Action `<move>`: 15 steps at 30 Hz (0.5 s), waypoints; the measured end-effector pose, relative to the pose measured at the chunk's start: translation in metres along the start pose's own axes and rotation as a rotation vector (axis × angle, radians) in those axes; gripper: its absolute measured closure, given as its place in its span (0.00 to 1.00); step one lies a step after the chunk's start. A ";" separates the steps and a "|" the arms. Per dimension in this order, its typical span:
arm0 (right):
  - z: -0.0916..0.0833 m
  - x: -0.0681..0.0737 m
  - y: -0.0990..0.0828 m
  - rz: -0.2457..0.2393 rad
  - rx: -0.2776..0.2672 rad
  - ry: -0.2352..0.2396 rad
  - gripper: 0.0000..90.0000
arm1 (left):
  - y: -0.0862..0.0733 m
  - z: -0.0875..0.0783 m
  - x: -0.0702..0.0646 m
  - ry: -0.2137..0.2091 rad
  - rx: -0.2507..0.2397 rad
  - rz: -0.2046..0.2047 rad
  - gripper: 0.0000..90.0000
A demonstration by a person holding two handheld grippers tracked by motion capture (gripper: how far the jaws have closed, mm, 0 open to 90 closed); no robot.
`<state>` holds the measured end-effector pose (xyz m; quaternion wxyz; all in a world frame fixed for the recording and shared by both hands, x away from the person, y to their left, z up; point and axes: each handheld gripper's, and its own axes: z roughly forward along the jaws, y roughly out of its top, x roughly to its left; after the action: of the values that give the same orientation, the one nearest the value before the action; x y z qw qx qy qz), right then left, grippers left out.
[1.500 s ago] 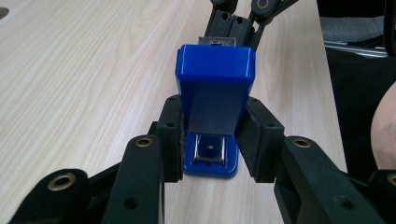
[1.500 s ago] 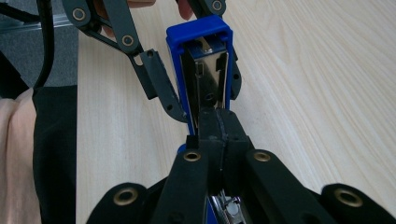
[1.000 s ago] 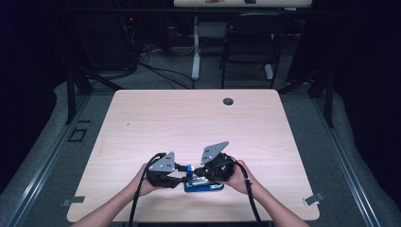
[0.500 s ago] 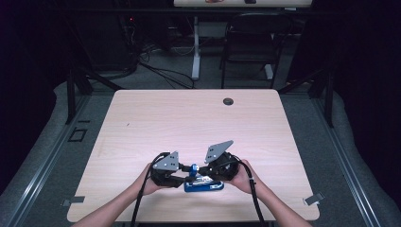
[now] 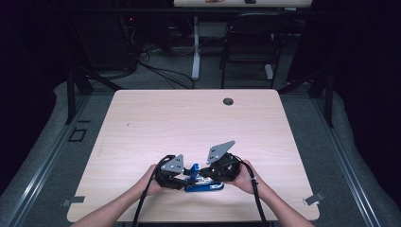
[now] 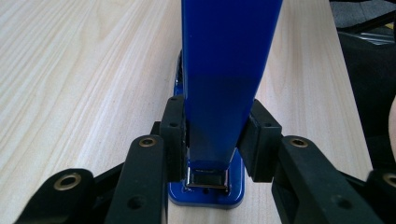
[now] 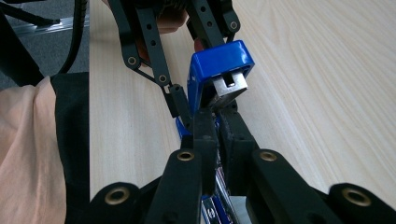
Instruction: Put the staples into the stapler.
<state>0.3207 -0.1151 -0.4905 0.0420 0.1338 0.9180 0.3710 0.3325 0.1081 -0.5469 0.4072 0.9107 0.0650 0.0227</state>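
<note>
A blue stapler [image 5: 204,185] lies near the table's front edge, between my two grippers. Its blue top arm [image 6: 224,70] is swung up from the blue base [image 6: 205,195]. My left gripper [image 6: 217,140] is shut on that arm, a pad [image 6: 175,135] pressing on each side low down. In the right gripper view the arm's end [image 7: 219,70] shows its metal tip, with the left gripper's fingers [image 7: 149,51] around it. My right gripper [image 7: 217,126] is shut narrowly on the stapler's inner metal part just below. From above, the left gripper [image 5: 182,177] and right gripper [image 5: 208,174] meet over the stapler.
The light wooden table [image 5: 189,123] stretches bare beyond the stapler, with a small black cable grommet [image 5: 228,101] near its far edge. A black chair [image 5: 248,42] and cables stand on the floor behind. The person's forearms come in from the front edge.
</note>
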 end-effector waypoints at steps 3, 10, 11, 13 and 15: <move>-0.007 -0.002 -0.001 0.008 -0.005 -0.012 0.96 | 0.002 0.001 -0.001 0.005 0.014 0.012 0.74; -0.026 -0.006 -0.005 0.062 -0.013 -0.040 0.92 | 0.006 0.004 -0.001 0.008 0.037 0.016 0.74; -0.028 -0.005 -0.005 0.070 -0.026 -0.044 0.92 | 0.007 0.005 -0.001 0.007 0.043 0.019 0.74; -0.033 -0.003 -0.004 0.074 -0.036 -0.053 0.91 | 0.008 0.005 -0.001 0.010 0.046 0.017 0.74; -0.038 -0.002 -0.004 0.080 -0.050 -0.056 0.90 | 0.009 0.007 -0.002 0.014 0.054 0.025 0.74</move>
<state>0.3148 -0.1440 -0.4662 0.0561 0.1798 0.9008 0.3912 0.3321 0.0967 -0.5445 0.3819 0.9219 0.0569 0.0323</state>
